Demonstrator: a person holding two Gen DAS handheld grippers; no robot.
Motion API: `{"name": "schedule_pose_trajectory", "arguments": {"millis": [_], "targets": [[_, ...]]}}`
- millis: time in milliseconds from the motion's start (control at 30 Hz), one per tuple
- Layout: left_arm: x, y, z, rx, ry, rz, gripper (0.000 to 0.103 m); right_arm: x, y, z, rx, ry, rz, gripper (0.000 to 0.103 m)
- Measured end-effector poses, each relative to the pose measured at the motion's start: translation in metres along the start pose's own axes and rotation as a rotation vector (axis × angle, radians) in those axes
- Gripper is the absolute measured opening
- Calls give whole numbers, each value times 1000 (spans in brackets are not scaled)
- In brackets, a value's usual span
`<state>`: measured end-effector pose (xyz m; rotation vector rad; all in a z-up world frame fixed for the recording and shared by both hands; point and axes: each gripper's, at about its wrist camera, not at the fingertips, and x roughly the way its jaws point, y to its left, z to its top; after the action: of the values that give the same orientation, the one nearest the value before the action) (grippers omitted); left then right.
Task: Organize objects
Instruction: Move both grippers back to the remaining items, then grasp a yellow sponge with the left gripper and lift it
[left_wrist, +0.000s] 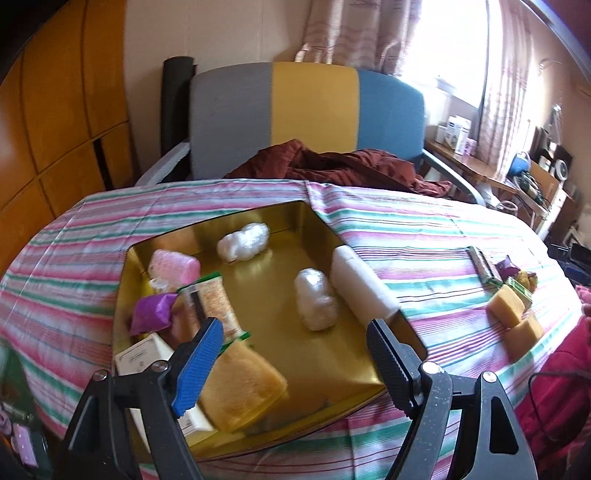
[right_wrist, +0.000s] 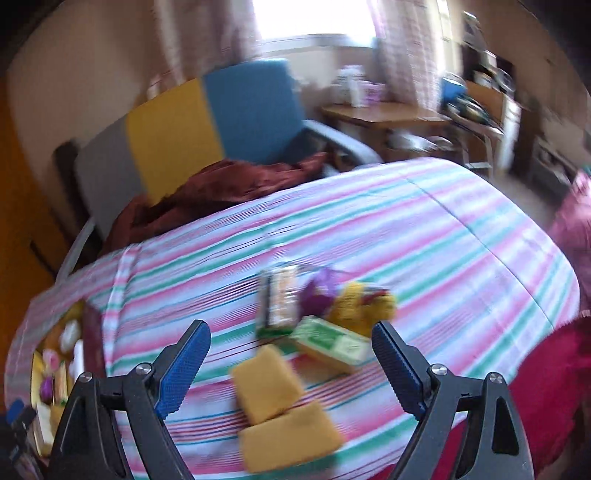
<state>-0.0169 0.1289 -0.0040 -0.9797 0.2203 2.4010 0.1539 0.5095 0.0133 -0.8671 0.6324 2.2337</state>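
Observation:
In the left wrist view a gold tin tray (left_wrist: 306, 216) lies on the striped cloth. It holds two white wrapped rolls (left_wrist: 243, 242), a pink bar (left_wrist: 173, 266), a purple pouch (left_wrist: 151, 313), a snack packet (left_wrist: 216, 306), a white box (left_wrist: 142, 356) and a yellow sponge (left_wrist: 240, 387). A white block (left_wrist: 360, 286) rests on its right rim. My left gripper (left_wrist: 295, 350) is open and empty above the tray's near side. My right gripper (right_wrist: 291, 350) is open and empty above two yellow sponges (right_wrist: 266, 384), a green box (right_wrist: 332, 345), a snack packet (right_wrist: 282, 297), a purple pouch (right_wrist: 319, 295) and a yellow packet (right_wrist: 360, 302).
The table (left_wrist: 424, 229) is covered with a pink, green and white striped cloth. A grey, yellow and blue chair (left_wrist: 306, 114) with a maroon cloth (left_wrist: 332, 162) stands behind it. A cluttered wooden desk (right_wrist: 388, 110) is at the far right. A wooden wardrobe (left_wrist: 55, 110) is on the left.

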Motion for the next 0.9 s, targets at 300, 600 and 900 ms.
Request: {"name": "schedule_pose_trajectory", "arguments": {"millis": [300, 600, 900], "targets": [[13, -51, 26, 107, -6, -90, 81, 13, -75, -11, 353, 3, 91, 91], [59, -126, 39, 188, 126, -256, 80, 9, -70, -10, 325, -24, 120, 91], [103, -191, 40, 174, 302, -384, 80, 8, -85, -12, 392, -41, 193, 91]]}}
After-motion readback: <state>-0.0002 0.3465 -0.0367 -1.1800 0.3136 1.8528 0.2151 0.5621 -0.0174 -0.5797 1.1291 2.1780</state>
